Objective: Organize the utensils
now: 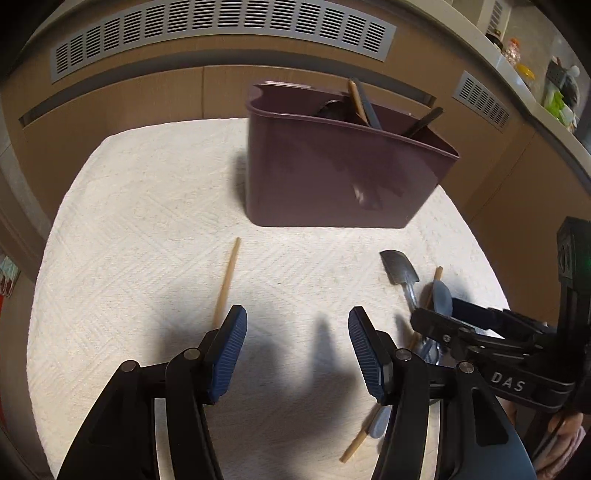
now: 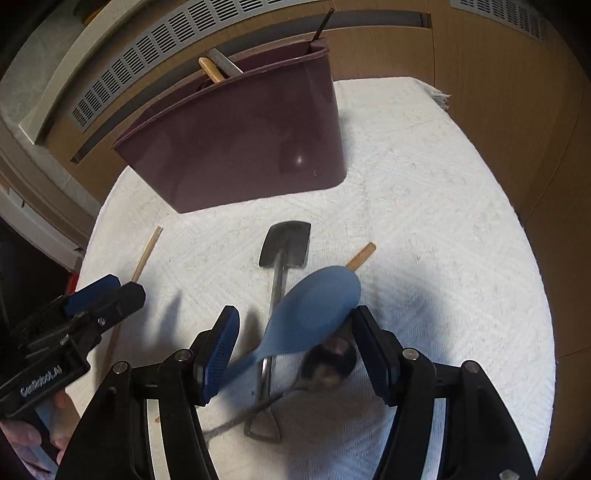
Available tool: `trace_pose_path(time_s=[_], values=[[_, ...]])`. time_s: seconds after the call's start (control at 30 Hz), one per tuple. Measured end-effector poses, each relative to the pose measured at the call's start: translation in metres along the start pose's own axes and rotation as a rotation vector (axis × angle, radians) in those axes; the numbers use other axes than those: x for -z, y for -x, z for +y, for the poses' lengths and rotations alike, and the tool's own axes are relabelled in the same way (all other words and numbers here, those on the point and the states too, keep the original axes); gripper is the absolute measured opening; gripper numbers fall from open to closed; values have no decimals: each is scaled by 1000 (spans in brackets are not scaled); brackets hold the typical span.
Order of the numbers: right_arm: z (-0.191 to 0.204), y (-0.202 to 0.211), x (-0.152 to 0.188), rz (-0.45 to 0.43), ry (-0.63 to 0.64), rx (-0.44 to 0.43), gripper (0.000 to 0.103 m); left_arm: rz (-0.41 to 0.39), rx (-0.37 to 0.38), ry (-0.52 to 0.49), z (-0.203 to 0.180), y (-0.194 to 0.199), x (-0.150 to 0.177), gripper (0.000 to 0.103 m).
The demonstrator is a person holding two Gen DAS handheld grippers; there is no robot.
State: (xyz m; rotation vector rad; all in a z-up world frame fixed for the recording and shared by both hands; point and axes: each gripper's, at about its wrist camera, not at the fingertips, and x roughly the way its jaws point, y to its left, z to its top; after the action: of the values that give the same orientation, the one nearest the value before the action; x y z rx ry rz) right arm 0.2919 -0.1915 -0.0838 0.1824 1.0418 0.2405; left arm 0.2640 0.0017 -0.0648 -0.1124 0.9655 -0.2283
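A dark purple bin (image 1: 340,173) (image 2: 240,147) stands on a white cloth and holds several utensils. My left gripper (image 1: 297,354) is open and empty above the cloth, beside a wooden chopstick (image 1: 227,282). My right gripper (image 2: 295,350) is open around a blue spoon (image 2: 314,314) that lies across a metal shovel-shaped spatula (image 2: 284,243), a dark metal spoon (image 2: 328,363) and a wooden stick (image 2: 360,256). The pads do not press the blue spoon. The right gripper also shows in the left wrist view (image 1: 439,317), over the utensil pile.
The white cloth (image 2: 443,221) covers the table. Brown cabinet panels with grey vent grilles (image 1: 221,26) stand behind the bin. A shelf with small items (image 1: 554,92) is at the far right. The left gripper shows at the left of the right wrist view (image 2: 107,291).
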Motion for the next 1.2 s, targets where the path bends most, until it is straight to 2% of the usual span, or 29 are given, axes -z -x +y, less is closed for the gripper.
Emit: trace_pose_path(time_s=[0.07, 0.1, 0.17, 0.2, 0.23, 0.33, 0.5, 0.6, 0.67, 0.83, 0.9, 1.0, 1.03, 1.1, 1.17, 1.2], values=[[0, 0, 0, -13, 34, 31, 43, 10, 6, -12, -7, -2, 0, 58], [1, 0, 0, -16, 65, 55, 42, 14, 8, -16, -10, -4, 0, 58], [0, 4, 3, -16, 122, 47, 36, 24, 13, -30, -17, -7, -2, 58], [-2, 7, 5, -16, 137, 31, 30, 34, 18, -37, -21, -10, -3, 58], [-4, 10, 8, -13, 157, 22, 19, 43, 26, -39, -23, -13, -5, 58], [-15, 23, 15, -23, 187, 9, 19, 87, 77, -30, -34, -25, -11, 58], [-35, 42, 21, -72, 210, 64, 19, 161, 134, -49, -64, -53, -30, 58], [-43, 52, 24, -98, 211, 80, 19, 194, 91, -66, -79, -73, -41, 58], [-46, 56, 26, -113, 214, 90, 19, 189, 57, -82, -87, -78, -45, 57], [-46, 57, 29, -136, 237, 95, 19, 152, 1, -176, -100, -79, -41, 38], [-45, 55, 28, -140, 239, 84, 19, 133, -2, -198, -98, -74, -36, 37], [-42, 51, 26, -143, 243, 73, 22, 110, -17, -212, -88, -62, -25, 35], [-41, 51, 27, -144, 247, 76, 26, 104, -26, -216, -84, -57, -20, 35], [-39, 52, 28, -151, 256, 83, 44, 91, -39, -225, -73, -46, -9, 35], [-37, 55, 32, -162, 257, 78, 78, 78, -58, -234, -60, -33, 2, 35], [-36, 57, 34, -172, 251, 80, 84, 74, -62, -237, -54, -27, 8, 35]])
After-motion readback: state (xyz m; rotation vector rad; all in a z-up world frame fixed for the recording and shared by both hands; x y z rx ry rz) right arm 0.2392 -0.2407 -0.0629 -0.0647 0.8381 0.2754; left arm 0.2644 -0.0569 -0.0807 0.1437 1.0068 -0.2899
